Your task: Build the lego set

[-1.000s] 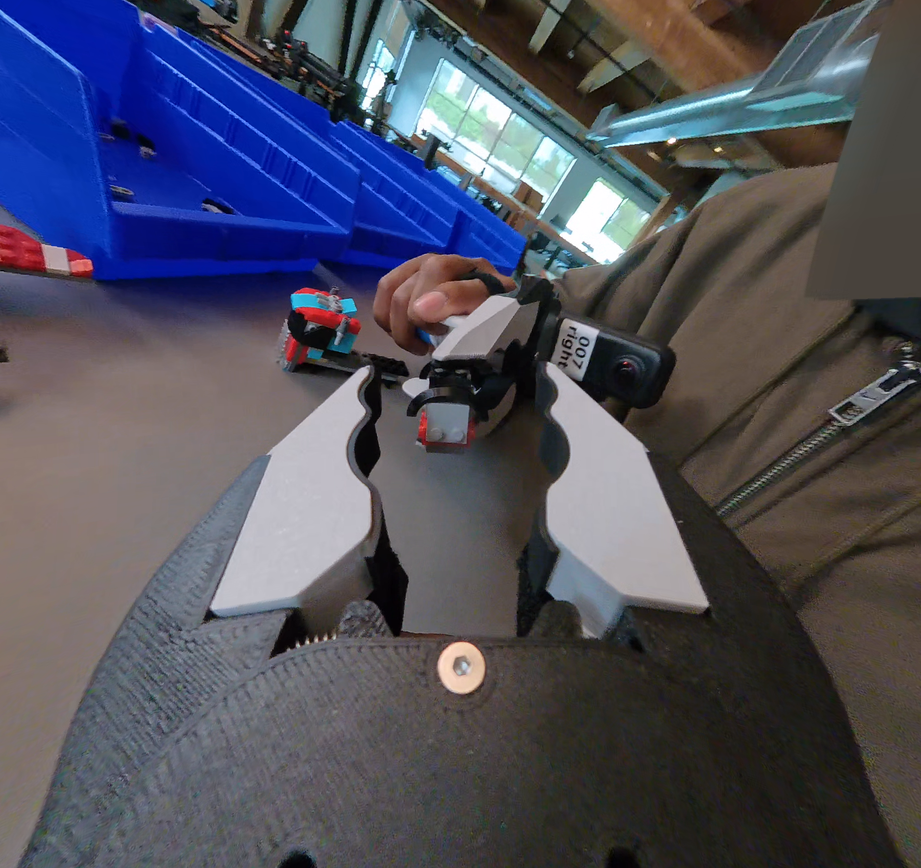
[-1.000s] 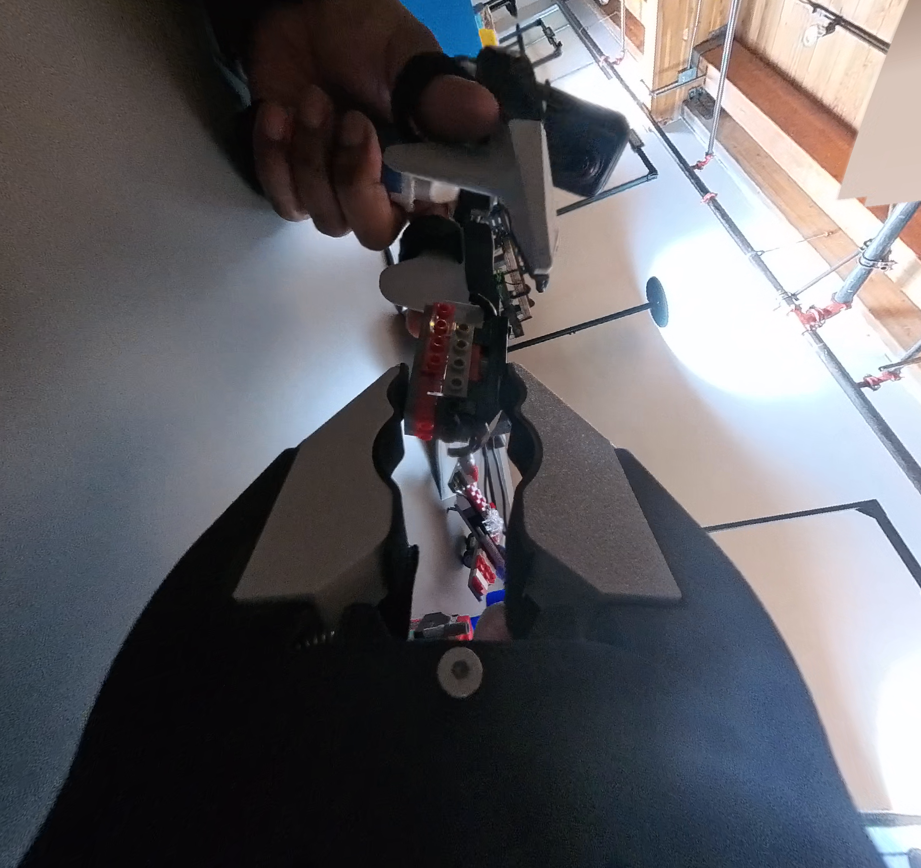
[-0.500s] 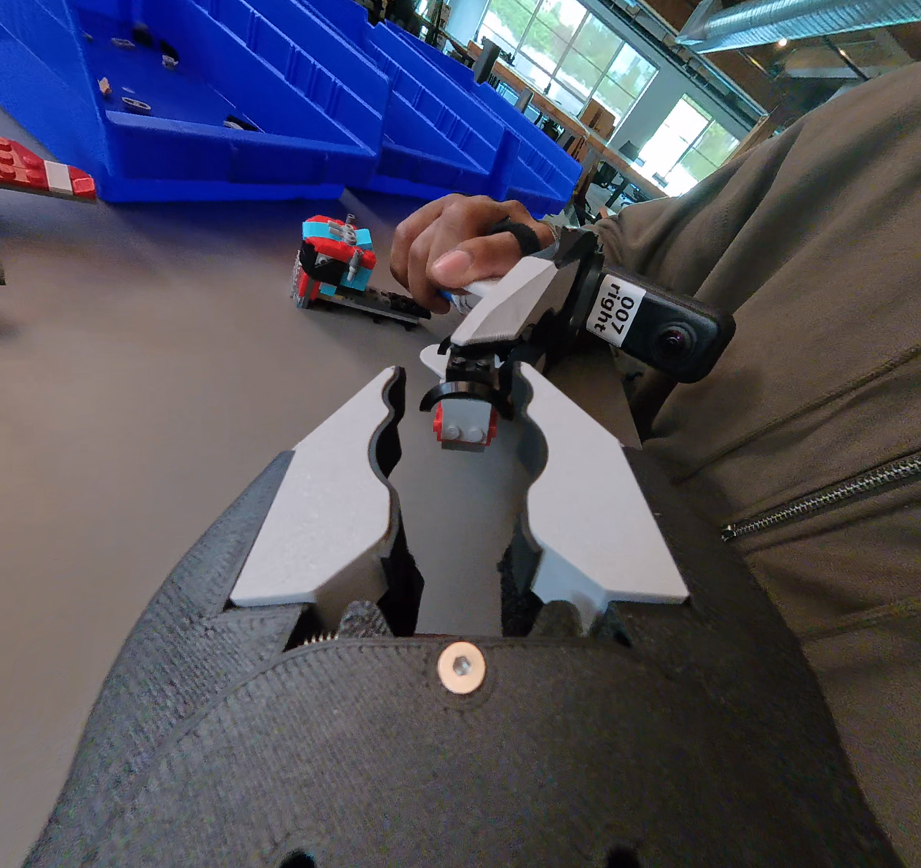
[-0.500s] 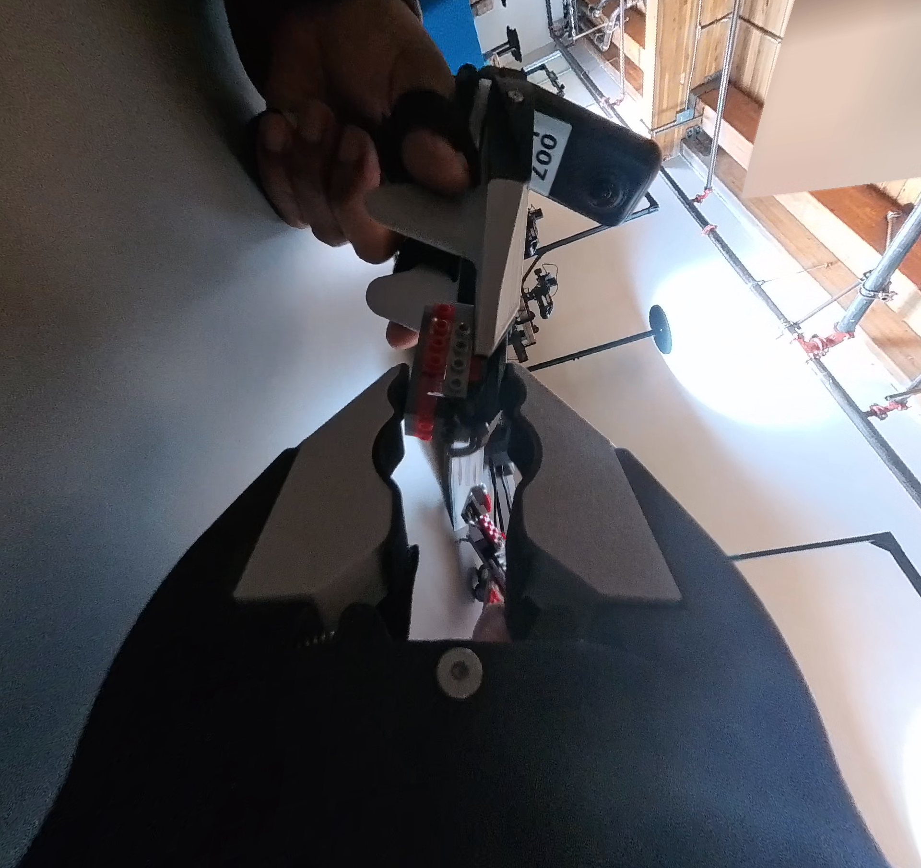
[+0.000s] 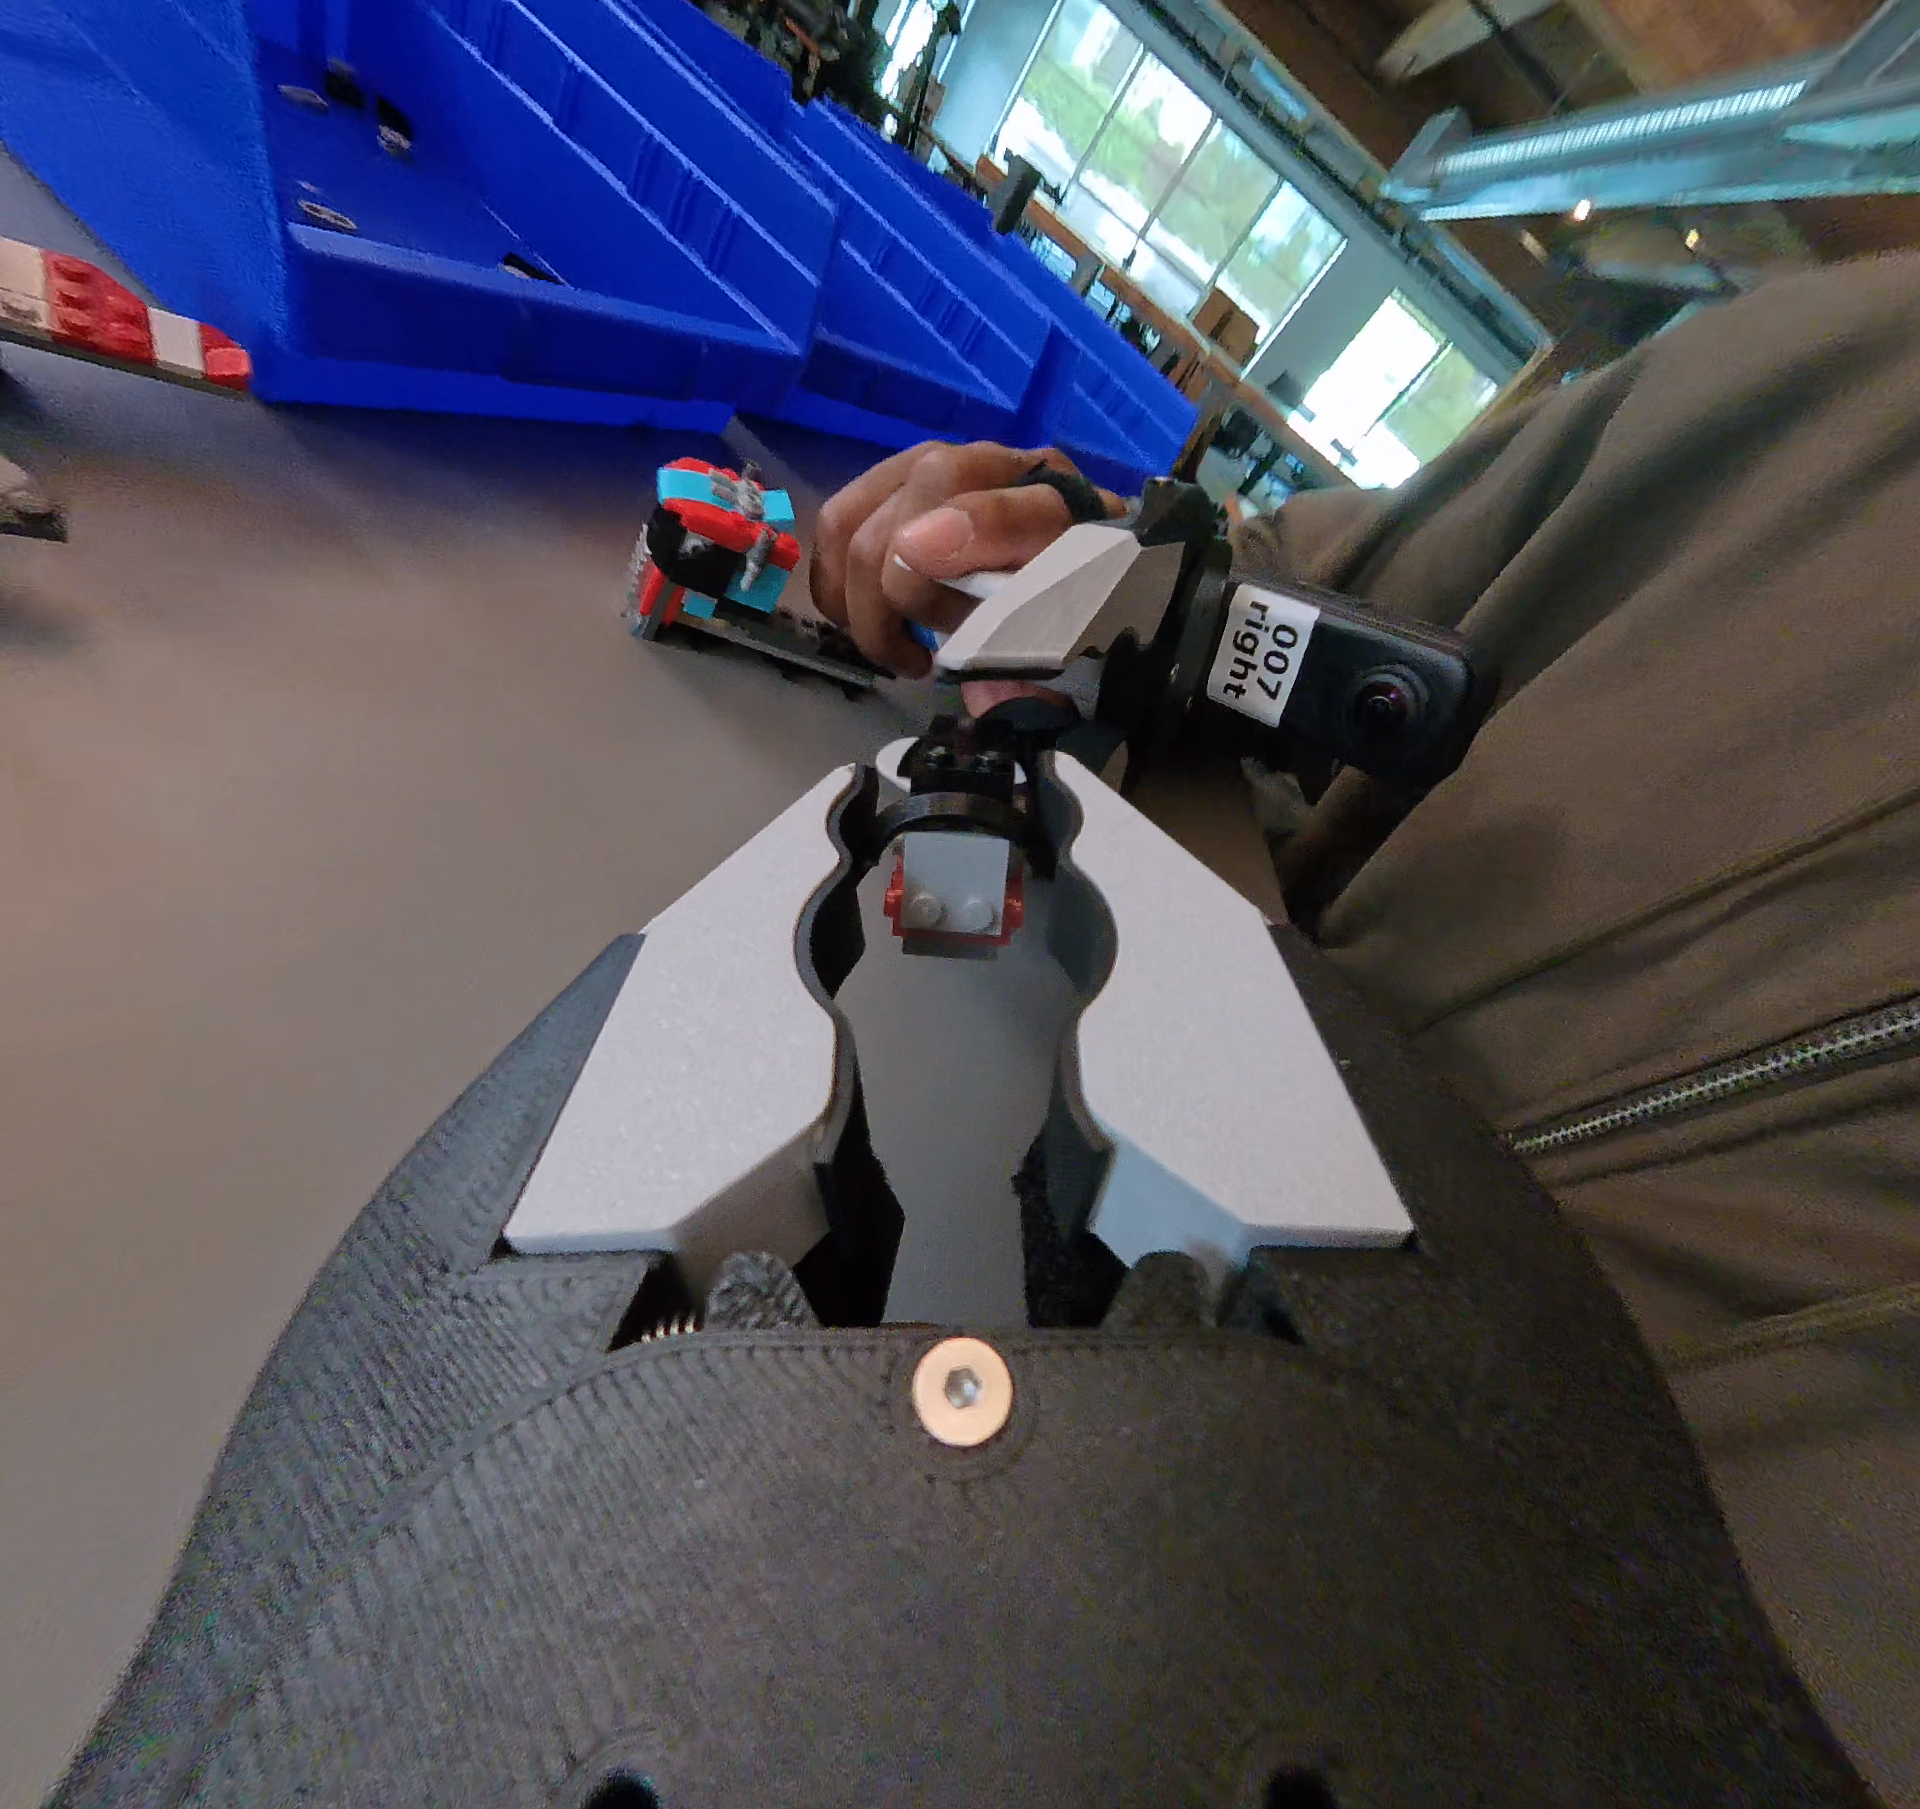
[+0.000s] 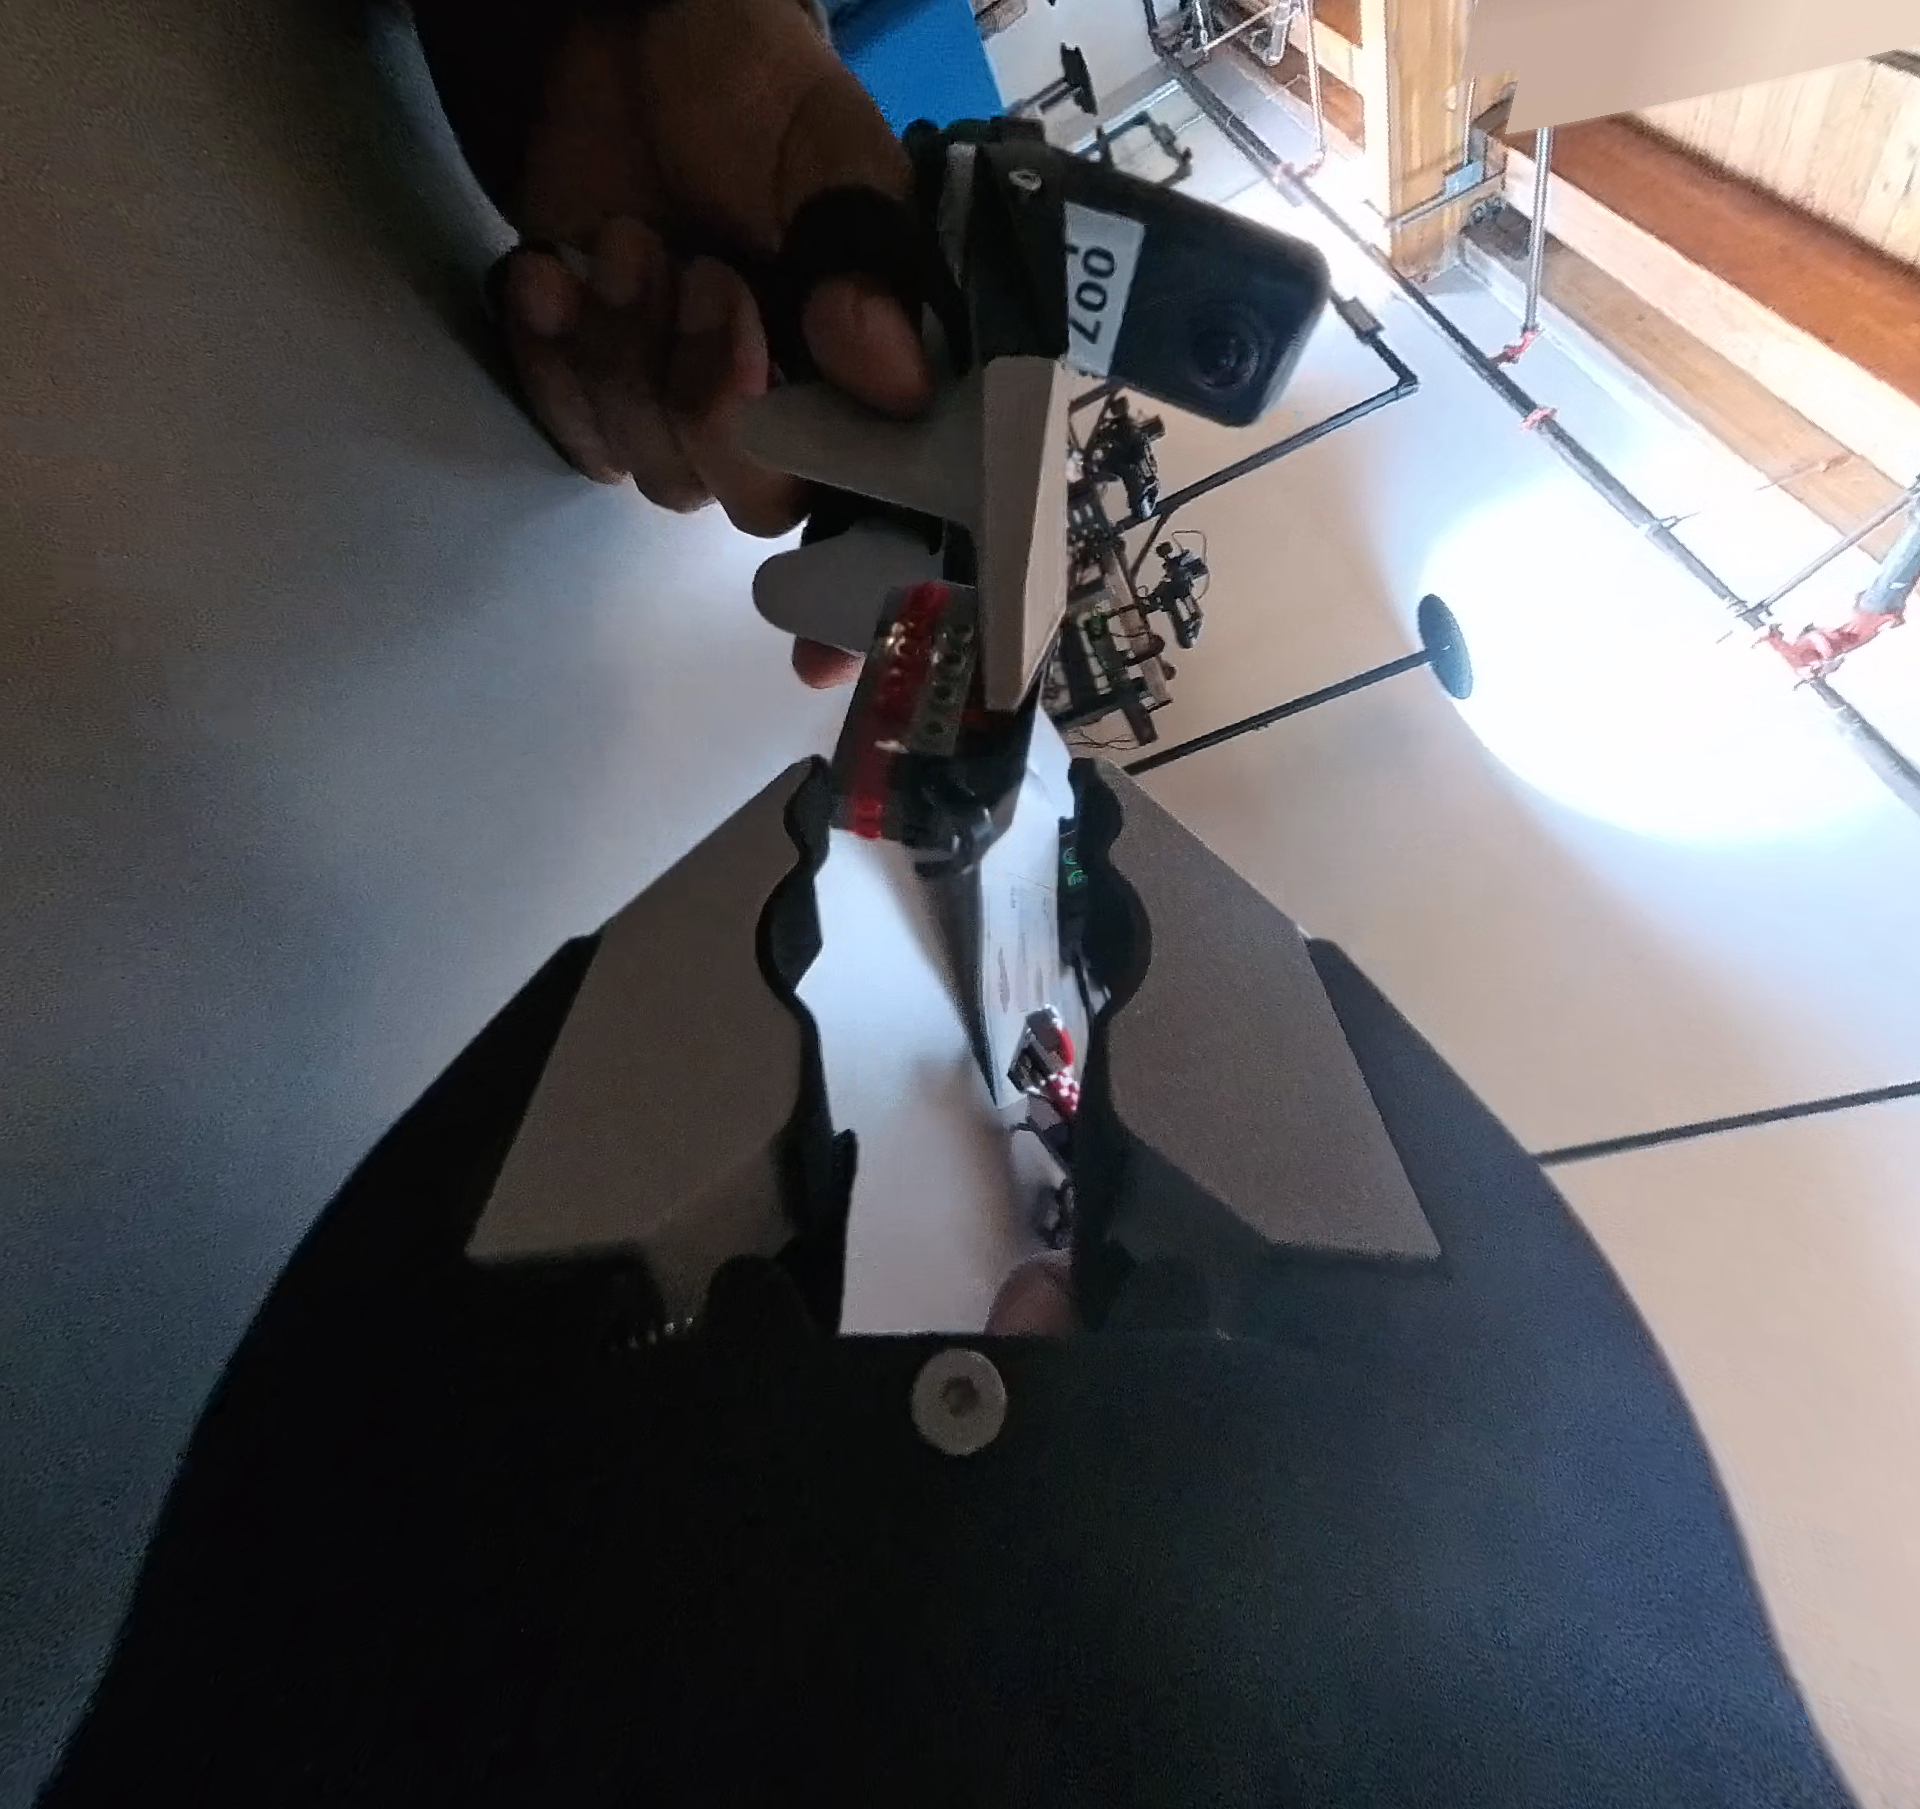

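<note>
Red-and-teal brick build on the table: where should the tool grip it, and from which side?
Probably the blocky red-and-teal body, from above, with the fingers across its flat side faces. Its dark base plate lies flat on the table, too low to pinch.

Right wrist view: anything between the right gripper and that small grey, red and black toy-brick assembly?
Nothing visible. The small grey, red and black toy-brick assembly sits at the right gripper's open fingertips, a gap on one side. The left gripper clamps its far end.
</note>
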Tool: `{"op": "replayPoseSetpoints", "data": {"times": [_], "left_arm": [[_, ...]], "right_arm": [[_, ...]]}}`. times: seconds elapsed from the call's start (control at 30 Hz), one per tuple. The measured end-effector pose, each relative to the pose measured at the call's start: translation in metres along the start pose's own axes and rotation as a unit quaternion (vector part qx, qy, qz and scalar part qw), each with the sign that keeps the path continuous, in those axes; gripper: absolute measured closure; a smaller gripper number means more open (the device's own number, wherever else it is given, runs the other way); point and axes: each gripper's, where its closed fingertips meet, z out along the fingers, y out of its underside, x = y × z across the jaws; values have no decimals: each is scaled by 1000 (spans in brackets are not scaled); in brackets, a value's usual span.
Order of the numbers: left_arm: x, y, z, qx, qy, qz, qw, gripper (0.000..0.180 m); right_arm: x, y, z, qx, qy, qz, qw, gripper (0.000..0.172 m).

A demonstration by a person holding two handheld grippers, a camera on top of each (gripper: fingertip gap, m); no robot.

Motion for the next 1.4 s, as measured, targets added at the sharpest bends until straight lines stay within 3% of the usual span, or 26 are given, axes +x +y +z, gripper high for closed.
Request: {"op": "replayPoseSetpoints", "data": {"times": [0.1, 0.27, 0.5, 0.87, 1.4], "left_arm": [[-11, -9, -8, 22, -22, 1, 1000, 149], [-41, -21, -17, 34, -119, 45, 991, 149], [-73, -17, -7, -24, -222, 93, 970, 149], [-91, -17, 39, -82, -240, 105, 962, 149], [-87, -7, 24, -92, -234, 68, 965, 149]], "right_arm": [[5, 7, -4, -8, -4, 34, 999, 119], [14, 16, -11, -20, -4, 83, 996, 119], [30, 19, -14, -18, 14, 160, 987, 122], [37, 20, -16, -8, 22, 184, 983, 125], [37, 26, -18, -12, 20, 192, 981, 127]]}}
